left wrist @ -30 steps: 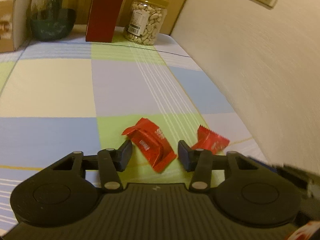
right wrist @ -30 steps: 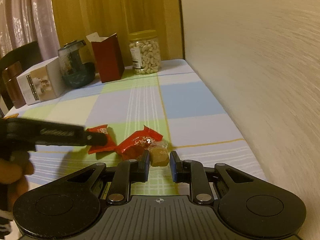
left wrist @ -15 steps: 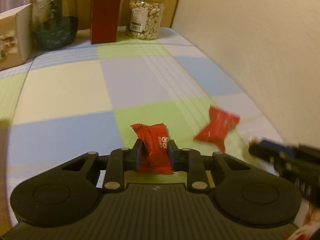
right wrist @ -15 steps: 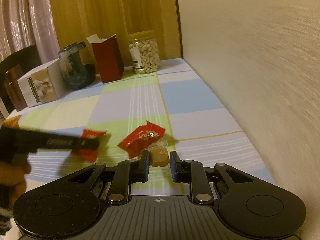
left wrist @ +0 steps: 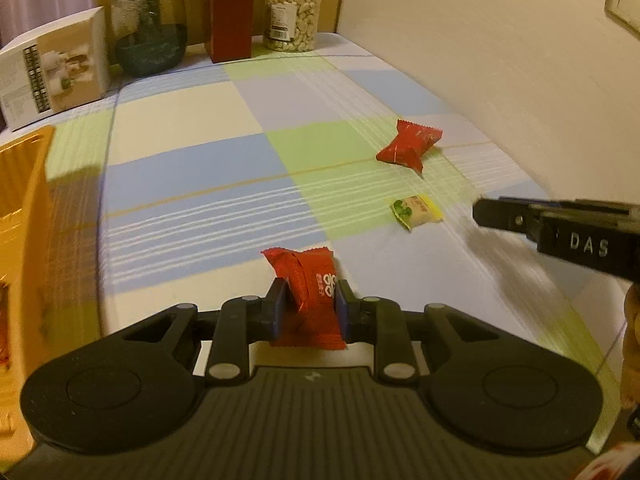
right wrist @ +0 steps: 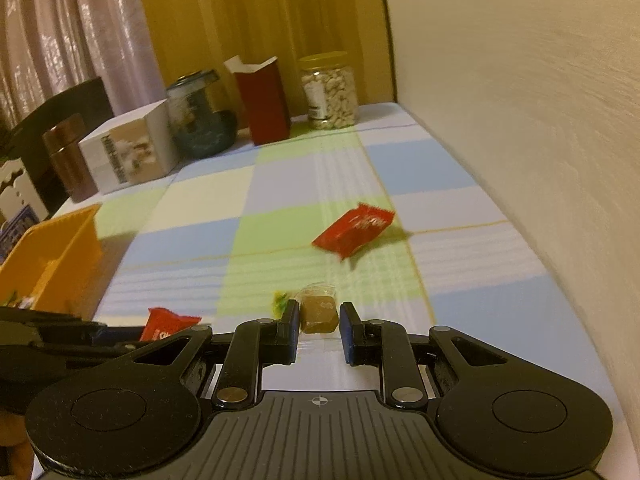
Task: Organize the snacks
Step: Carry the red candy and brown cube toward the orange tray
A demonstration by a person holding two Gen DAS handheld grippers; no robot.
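Observation:
My left gripper [left wrist: 310, 308] is shut on a red snack packet [left wrist: 316, 284] and holds it just above the checked tablecloth [left wrist: 192, 168]. A second red packet [left wrist: 410, 144] [right wrist: 354, 230] lies further out near the wall, and a small yellow-green candy [left wrist: 416, 212] lies between the two. My right gripper [right wrist: 318, 326] is shut on a brown candy in clear wrap [right wrist: 318, 312]; its fingers [left wrist: 504, 216] enter the left wrist view from the right. An orange basket [left wrist: 24, 200] [right wrist: 52, 256] stands at the left edge.
At the table's far end stand a peanut jar [left wrist: 292, 20], an open dark red carton [left wrist: 230, 20], a glass jar [left wrist: 148, 28], a white box [left wrist: 56, 72] and a copper can [right wrist: 68, 156]. A wall [left wrist: 500, 60] runs along the right side.
My left gripper closed on the red packet, lifted it and carried it left, so the orange basket came into view. My right gripper drew back, still holding the brown candy.

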